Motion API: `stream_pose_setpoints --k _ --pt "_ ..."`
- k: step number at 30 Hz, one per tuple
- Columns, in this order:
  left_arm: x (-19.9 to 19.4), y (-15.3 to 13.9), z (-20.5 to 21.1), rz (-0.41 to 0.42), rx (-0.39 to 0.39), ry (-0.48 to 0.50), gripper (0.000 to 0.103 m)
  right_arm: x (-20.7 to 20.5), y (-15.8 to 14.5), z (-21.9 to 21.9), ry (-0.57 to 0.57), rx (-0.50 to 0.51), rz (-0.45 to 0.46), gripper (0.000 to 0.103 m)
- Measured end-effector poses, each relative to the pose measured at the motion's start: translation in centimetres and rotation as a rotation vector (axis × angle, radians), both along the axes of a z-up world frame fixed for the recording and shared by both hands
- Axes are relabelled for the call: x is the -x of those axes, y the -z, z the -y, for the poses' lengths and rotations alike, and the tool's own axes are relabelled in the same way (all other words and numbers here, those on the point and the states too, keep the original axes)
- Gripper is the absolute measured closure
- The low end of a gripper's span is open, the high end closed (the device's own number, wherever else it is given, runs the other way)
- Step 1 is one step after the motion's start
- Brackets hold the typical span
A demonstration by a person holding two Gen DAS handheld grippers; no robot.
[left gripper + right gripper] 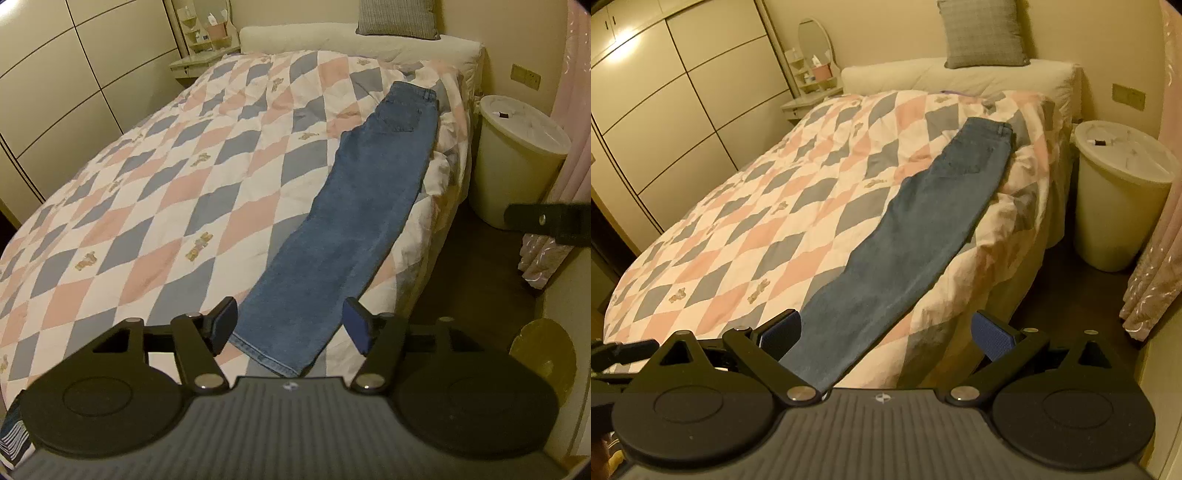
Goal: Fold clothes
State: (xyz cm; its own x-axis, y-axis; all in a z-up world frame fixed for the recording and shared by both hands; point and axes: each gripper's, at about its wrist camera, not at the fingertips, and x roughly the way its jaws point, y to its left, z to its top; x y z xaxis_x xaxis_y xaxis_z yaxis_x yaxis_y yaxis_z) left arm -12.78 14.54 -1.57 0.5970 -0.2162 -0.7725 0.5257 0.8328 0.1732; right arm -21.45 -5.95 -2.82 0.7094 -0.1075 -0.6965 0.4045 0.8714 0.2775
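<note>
Both grippers hang spread wide above the near end of the bed, pinching nothing. Left gripper [290,325] has its blue-padded fingers [226,323] either side of the jeans' hem at the lower centre of its frame; the right gripper [886,332] frames the lower leg of the same jeans, with its left pad at the denim's edge and its right pad over the quilt's hanging side.

The jeans [354,218] lie flat, folded lengthwise leg on leg, running diagonally from the lower centre to the upper right of each frame, waistband at the far end, back pocket facing up. They rest along the right side of a quilt [155,192] checked in pink, grey-blue and white diamonds. Beyond it stands a white headboard [354,42] with a grey cushion [397,16] on top. At the right sits a pale lidded bin [517,155] beside a pink curtain [569,147]; white wardrobe doors [55,85] fill the upper left.
</note>
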Motion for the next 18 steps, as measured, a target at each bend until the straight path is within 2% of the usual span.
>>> stream_pose_setpoints --k 11,18 --pt "-2.5 0.1 -4.4 -0.032 0.002 0.068 0.043 -2.1 1.3 -4.5 0.049 -0.025 -0.047 0.002" --pt "-6.0 1.6 -7.5 -0.069 -0.021 0.130 0.041 -4.1 2.5 -8.3 0.083 -0.047 -0.078 0.002"
